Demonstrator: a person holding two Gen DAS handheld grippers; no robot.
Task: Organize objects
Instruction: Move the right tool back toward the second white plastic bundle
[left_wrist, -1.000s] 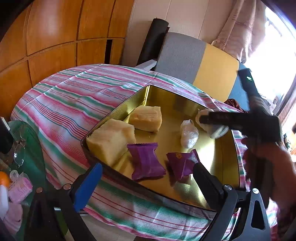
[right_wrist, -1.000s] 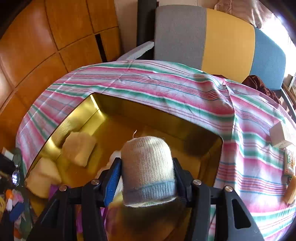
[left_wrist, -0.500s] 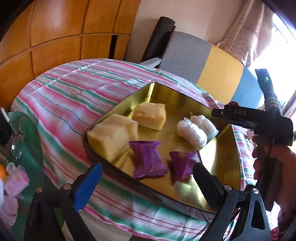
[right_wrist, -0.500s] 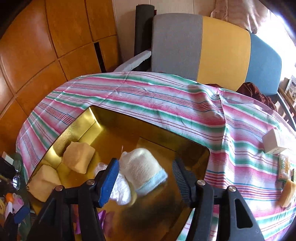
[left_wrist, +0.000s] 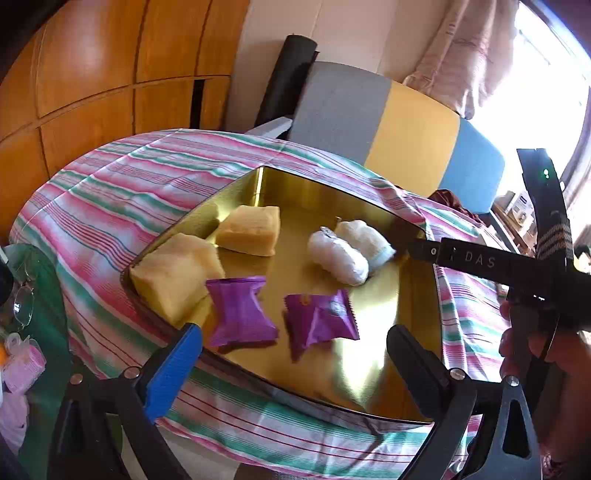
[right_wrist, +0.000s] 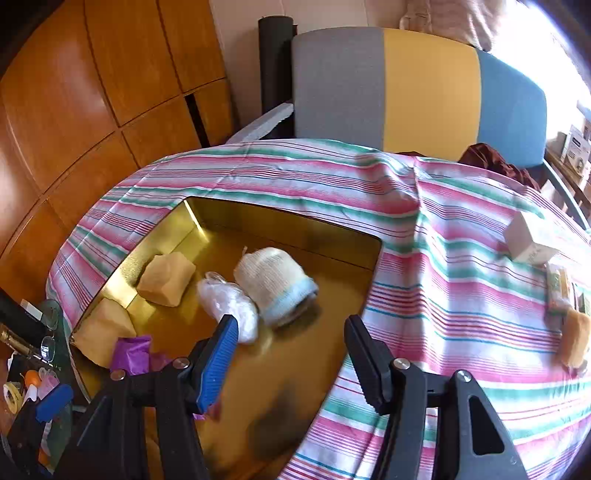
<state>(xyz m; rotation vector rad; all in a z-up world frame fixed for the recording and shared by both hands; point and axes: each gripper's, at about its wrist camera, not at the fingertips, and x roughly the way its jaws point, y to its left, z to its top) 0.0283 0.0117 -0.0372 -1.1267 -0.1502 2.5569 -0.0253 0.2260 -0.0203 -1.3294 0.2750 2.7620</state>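
The gold tin tray (right_wrist: 295, 225) fills the centre-left of the right wrist view: rigid, slick metal, best left lying on the striped surface (right_wrist: 443, 295). Two yellow sponge blocks (left_wrist: 251, 229) at its left look light and squashy; pinch across their flat sides. The rolled white sock (right_wrist: 275, 286) lies mid-tray, touching a clear plastic bundle (right_wrist: 229, 302); soft, grip its middle. Purple wrappers (left_wrist: 240, 314) look crinkly, slippery. Right gripper (right_wrist: 291, 350) and left gripper (left_wrist: 295, 354) fingers stand apart, empty.

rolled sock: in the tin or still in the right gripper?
In the tin. The rolled sock lies on its side on the gold tin floor beside the plastic-wrapped bundle; the right gripper is open and empty.
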